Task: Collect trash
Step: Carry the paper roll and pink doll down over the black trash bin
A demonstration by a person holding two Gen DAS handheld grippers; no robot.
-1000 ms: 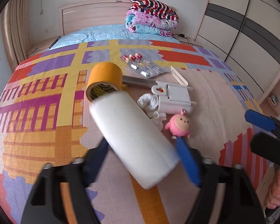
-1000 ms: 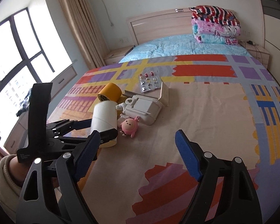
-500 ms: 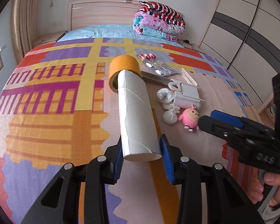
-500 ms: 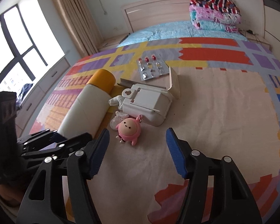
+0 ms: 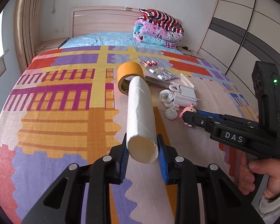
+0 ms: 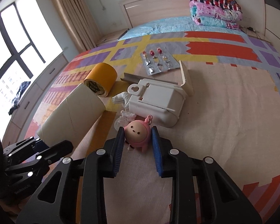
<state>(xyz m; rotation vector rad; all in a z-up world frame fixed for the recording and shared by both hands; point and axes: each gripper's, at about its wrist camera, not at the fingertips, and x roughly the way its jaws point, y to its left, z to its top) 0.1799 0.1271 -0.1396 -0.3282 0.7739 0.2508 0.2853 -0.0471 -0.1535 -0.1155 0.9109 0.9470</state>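
My left gripper [image 5: 141,137] grips the near end of a white cardboard tube [image 5: 140,110], its jaws still closing with the blue pads pressed on both sides. The tube points away over the bed toward a yellow tape roll [image 5: 129,71]. In the right wrist view my right gripper [image 6: 137,130] is closing around a pink doll keychain [image 6: 138,133], and both pads touch its head. The tube [image 6: 72,115] and the left gripper [image 6: 46,147] show at the lower left. A crumpled tissue [image 6: 121,98] and a small white wad [image 6: 121,121] lie just beyond the doll.
A white plastic box [image 6: 156,100] with an open lid lies behind the doll, and a pill blister pack [image 6: 158,61] lies farther back. Folded quilts [image 5: 158,29] sit at the headboard. A wardrobe [image 5: 242,37] stands on the right and a window [image 6: 13,46] on the left.
The left jaws have closed onto the tube, which swung from slanting to pointing straight away. The right gripper moved forward and down to the pink doll and narrowed around it.
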